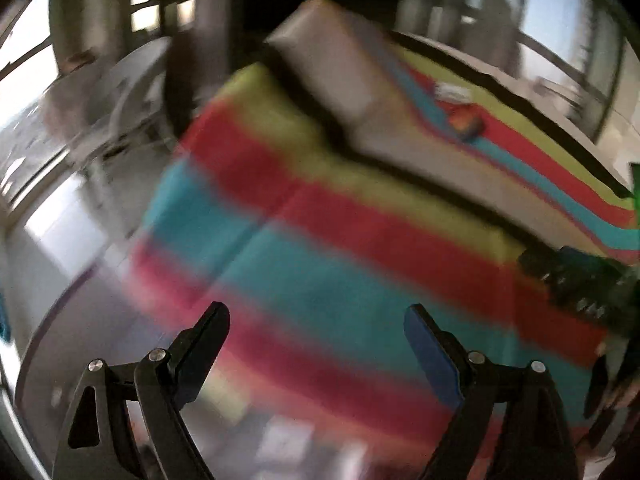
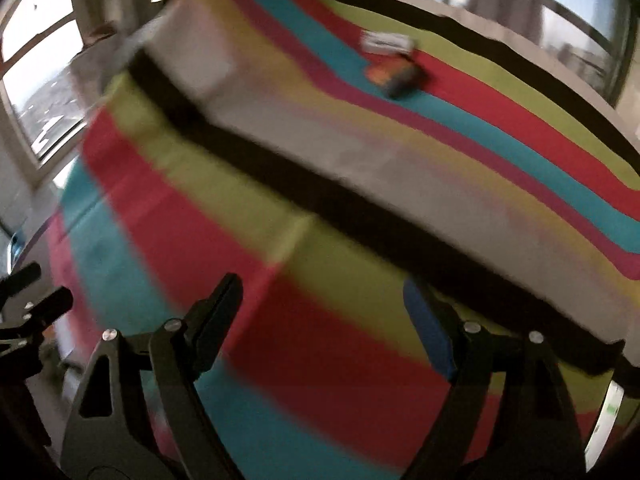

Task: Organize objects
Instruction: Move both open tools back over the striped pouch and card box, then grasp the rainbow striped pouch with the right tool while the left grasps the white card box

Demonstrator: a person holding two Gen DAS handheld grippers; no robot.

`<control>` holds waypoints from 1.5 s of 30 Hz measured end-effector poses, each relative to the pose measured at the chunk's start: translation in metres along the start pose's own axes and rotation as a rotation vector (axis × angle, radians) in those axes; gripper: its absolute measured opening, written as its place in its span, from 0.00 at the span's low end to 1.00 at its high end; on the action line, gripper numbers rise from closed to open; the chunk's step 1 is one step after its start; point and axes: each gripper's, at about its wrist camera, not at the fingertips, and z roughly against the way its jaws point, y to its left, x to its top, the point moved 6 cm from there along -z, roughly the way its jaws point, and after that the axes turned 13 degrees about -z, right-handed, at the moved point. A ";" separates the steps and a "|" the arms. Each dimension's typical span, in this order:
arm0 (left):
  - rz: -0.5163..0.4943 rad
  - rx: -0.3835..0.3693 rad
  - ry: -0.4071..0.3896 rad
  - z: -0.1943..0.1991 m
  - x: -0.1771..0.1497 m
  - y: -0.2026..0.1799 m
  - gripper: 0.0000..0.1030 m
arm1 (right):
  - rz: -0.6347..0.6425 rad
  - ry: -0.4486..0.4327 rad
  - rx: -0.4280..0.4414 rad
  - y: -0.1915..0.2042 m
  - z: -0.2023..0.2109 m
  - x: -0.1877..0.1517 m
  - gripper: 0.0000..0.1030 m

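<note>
Both views are motion-blurred. A striped cloth in red, teal and yellow-green covers the table; it also shows in the right wrist view. A long grey box or lid lies across it, seen again in the right wrist view with a dark shadow under its near edge. A small orange and dark object lies beyond it, next to a small white box. My left gripper is open and empty above the cloth. My right gripper is open and empty.
The round table edge shows at the left, with windows behind. My right gripper's dark body enters the left wrist view at the right; the left gripper's fingers show at the left of the right wrist view.
</note>
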 end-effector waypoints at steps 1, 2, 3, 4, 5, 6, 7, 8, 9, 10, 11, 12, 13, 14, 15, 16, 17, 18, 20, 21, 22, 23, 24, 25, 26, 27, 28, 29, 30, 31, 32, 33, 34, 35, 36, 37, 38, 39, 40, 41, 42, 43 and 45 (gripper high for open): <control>-0.020 -0.007 -0.009 -0.009 0.015 -0.010 0.87 | -0.017 0.009 -0.021 -0.013 -0.010 0.011 0.82; -0.042 -0.007 -0.015 -0.021 0.033 -0.022 0.87 | -0.031 0.010 -0.034 -0.022 -0.018 0.021 0.82; -0.063 -0.007 -0.014 -0.037 0.052 -0.034 0.87 | -0.042 0.013 -0.039 -0.030 -0.025 0.031 0.82; -0.072 -0.014 -0.013 -0.045 0.061 -0.042 0.87 | -0.050 0.020 -0.040 -0.035 -0.034 0.042 0.82; -0.081 -0.023 -0.012 -0.058 0.074 -0.050 0.87 | -0.060 0.025 -0.038 -0.039 -0.043 0.053 0.82; -0.086 -0.022 -0.009 -0.069 0.085 -0.056 0.87 | -0.080 0.033 -0.026 -0.042 -0.054 0.068 0.82; -0.089 -0.019 -0.008 -0.080 0.095 -0.062 0.87 | -0.098 0.041 -0.012 -0.045 -0.063 0.079 0.82; -0.090 -0.016 -0.006 -0.087 0.102 -0.062 0.87 | -0.133 0.050 0.006 -0.048 -0.075 0.095 0.82; -0.092 -0.009 -0.005 -0.096 0.108 -0.060 0.87 | -0.159 0.050 0.016 -0.047 -0.083 0.106 0.82; -0.094 -0.003 -0.005 -0.102 0.111 -0.061 0.87 | -0.186 0.049 0.025 -0.049 -0.090 0.116 0.82; -0.095 -0.002 -0.001 -0.107 0.112 -0.062 0.87 | -0.223 0.050 0.038 -0.050 -0.099 0.128 0.82; -0.091 -0.006 0.015 -0.112 0.110 -0.062 0.87 | -0.267 0.048 0.052 -0.051 -0.109 0.142 0.82; -0.082 -0.011 0.034 -0.114 0.110 -0.060 0.87 | -0.296 0.043 0.059 -0.052 -0.115 0.152 0.82; -0.062 -0.015 0.046 -0.116 0.108 -0.057 0.87 | -0.326 0.036 0.064 -0.051 -0.123 0.163 0.82; -0.038 -0.021 0.045 -0.117 0.108 -0.054 0.87 | -0.359 0.025 0.069 -0.049 -0.131 0.177 0.82; -0.015 -0.027 0.035 -0.116 0.107 -0.050 0.87 | -0.392 0.011 0.072 -0.047 -0.138 0.190 0.82; 0.003 -0.035 0.026 -0.117 0.108 -0.049 0.88 | -0.415 0.000 0.070 -0.045 -0.143 0.198 0.83; 0.007 -0.042 0.023 -0.117 0.108 -0.049 0.88 | -0.447 -0.014 0.061 -0.043 -0.148 0.209 0.84; 0.003 -0.045 0.024 -0.118 0.108 -0.051 0.89 | -0.500 -0.013 0.032 -0.039 -0.161 0.222 0.86; 0.002 -0.046 0.025 -0.118 0.108 -0.051 0.90 | -0.531 0.003 0.022 -0.037 -0.170 0.228 0.86; 0.000 -0.049 0.026 -0.118 0.108 -0.051 0.91 | -0.544 0.012 0.010 -0.035 -0.177 0.231 0.87; -0.004 -0.049 0.028 -0.118 0.107 -0.052 0.92 | -0.528 -0.001 -0.026 -0.033 -0.180 0.235 0.87; -0.007 -0.051 0.029 -0.118 0.107 -0.053 0.94 | -0.485 0.005 -0.071 -0.030 -0.184 0.236 0.88; -0.010 -0.054 0.031 -0.118 0.106 -0.053 0.94 | -0.446 0.009 -0.087 -0.027 -0.184 0.236 0.81; -0.013 -0.056 0.033 -0.116 0.106 -0.053 0.96 | -0.402 0.002 -0.093 -0.028 -0.179 0.233 0.70; -0.014 -0.059 0.033 -0.116 0.105 -0.053 0.97 | -0.369 0.004 -0.082 -0.031 -0.174 0.227 0.63; -0.014 -0.064 0.033 -0.116 0.104 -0.053 0.98 | -0.343 0.014 -0.072 -0.034 -0.170 0.223 0.60; -0.013 -0.073 0.032 -0.115 0.104 -0.053 0.99 | -0.300 0.026 -0.055 -0.039 -0.161 0.214 0.61; -0.011 -0.079 0.029 -0.115 0.103 -0.053 1.00 | -0.235 0.053 -0.037 -0.050 -0.147 0.199 0.61; -0.006 -0.083 0.026 -0.114 0.103 -0.052 1.00 | -0.206 0.069 -0.030 -0.057 -0.139 0.191 0.61; -0.003 -0.086 0.024 -0.113 0.102 -0.052 1.00 | -0.182 0.083 -0.028 -0.070 -0.126 0.178 0.61; -0.002 -0.087 0.024 -0.113 0.102 -0.052 1.00 | -0.139 0.104 -0.030 -0.087 -0.109 0.159 0.61; -0.004 -0.085 0.025 -0.112 0.101 -0.052 1.00 | -0.102 0.121 -0.036 -0.093 -0.102 0.149 0.60; -0.007 -0.083 0.027 -0.113 0.101 -0.053 1.00 | -0.046 0.122 -0.047 -0.102 -0.090 0.135 0.60; -0.011 -0.080 0.030 -0.113 0.101 -0.054 1.00 | -0.014 0.129 -0.048 -0.111 -0.077 0.123 0.60; -0.015 -0.078 0.033 -0.114 0.101 -0.055 1.00 | -0.007 0.150 -0.033 -0.119 -0.066 0.112 0.61; -0.018 -0.075 0.036 -0.119 0.107 -0.059 1.00 | -0.007 0.157 -0.028 -0.123 -0.062 0.108 0.61; -0.019 -0.073 0.038 -0.120 0.109 -0.059 1.00 | -0.010 0.150 -0.036 -0.130 -0.056 0.103 0.61; -0.021 -0.072 0.039 -0.121 0.111 -0.057 1.00 | -0.021 0.139 -0.040 -0.135 -0.054 0.102 0.61; -0.023 -0.069 0.042 -0.123 0.113 -0.056 1.00 | -0.047 0.134 -0.031 -0.139 -0.054 0.102 0.61; -0.026 -0.066 0.044 -0.123 0.113 -0.056 1.00 | -0.072 0.123 -0.032 -0.141 -0.054 0.104 0.63; -0.030 -0.061 0.047 -0.123 0.113 -0.056 1.00 | -0.074 0.116 -0.038 -0.140 -0.055 0.106 0.65; -0.043 -0.048 0.056 -0.125 0.114 -0.058 1.00 | -0.086 0.086 -0.041 -0.137 -0.057 0.109 0.73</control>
